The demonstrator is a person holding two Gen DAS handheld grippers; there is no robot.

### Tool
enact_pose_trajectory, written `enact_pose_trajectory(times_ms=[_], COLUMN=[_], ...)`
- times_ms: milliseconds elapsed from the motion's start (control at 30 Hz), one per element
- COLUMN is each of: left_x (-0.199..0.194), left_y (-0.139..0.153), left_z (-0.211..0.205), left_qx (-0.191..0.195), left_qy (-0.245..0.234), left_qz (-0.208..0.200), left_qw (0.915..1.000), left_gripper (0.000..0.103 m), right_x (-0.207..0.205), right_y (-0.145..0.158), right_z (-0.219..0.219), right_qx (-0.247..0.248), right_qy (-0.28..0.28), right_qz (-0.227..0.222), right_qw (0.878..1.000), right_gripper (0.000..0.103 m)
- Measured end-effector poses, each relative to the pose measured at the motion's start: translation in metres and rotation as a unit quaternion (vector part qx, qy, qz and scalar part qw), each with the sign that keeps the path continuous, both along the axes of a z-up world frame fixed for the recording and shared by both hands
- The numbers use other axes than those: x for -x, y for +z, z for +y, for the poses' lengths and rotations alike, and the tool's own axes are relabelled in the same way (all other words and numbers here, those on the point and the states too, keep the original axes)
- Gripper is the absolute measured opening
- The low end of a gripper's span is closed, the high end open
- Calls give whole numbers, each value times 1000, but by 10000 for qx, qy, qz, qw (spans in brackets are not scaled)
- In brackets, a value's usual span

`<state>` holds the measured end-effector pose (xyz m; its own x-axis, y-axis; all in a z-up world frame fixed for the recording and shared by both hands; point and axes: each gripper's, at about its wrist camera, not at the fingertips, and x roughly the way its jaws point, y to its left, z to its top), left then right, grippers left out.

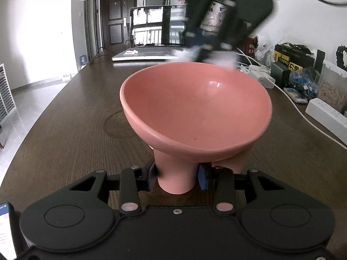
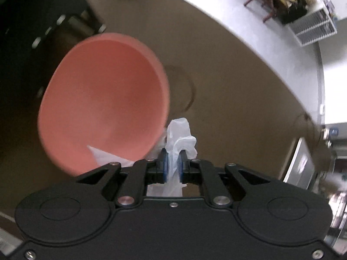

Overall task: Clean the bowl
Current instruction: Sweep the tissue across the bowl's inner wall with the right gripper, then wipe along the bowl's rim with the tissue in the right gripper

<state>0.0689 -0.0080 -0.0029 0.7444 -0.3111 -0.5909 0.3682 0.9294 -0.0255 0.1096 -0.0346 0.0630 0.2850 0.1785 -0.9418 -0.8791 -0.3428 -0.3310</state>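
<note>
Beyond the bowl (image 1: 195, 106) rim — right gripper (image 1: 213, 51) blurred, tissue (image 2: 181, 143) indistinct.

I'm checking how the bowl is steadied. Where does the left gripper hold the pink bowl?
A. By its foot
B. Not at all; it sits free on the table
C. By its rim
A: the left gripper is closed on the pink bowl's foot, below the rim.

Motion blurs the right gripper (image 1: 208, 49) above the bowl's (image 1: 195, 106) far rim.

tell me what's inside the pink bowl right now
Almost nothing: the pink bowl looks bare except faint specks. In the right wrist view a white tissue corner overlaps its near rim, hiding that part.
</note>
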Motion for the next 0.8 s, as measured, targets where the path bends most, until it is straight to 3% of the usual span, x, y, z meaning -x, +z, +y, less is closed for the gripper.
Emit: enact_pose_trajectory(times_ms=[167,333,533,800], left_x=[1,1,1,0], left_y=[1,1,1,0], left_z=[1,0,-2,-2], left_qx=[-17,-56,-82,-86], left_qy=[-2,-8,-15,-20], left_qz=[-8,-25,-40,-40], left_qw=[10000,10000,10000,10000], left_gripper=[38,38,38,38], right_x=[37,87,128,114], right_y=[-6,-3,19,35], right_z=[-34,-46,-21,42], right_qx=[364,558,131,-411], right_qy=[364,1157,1872,2213], right_qz=[217,491,735,471], right_qw=[9984,9905,9795,9732], right_gripper=[9,9,9,9])
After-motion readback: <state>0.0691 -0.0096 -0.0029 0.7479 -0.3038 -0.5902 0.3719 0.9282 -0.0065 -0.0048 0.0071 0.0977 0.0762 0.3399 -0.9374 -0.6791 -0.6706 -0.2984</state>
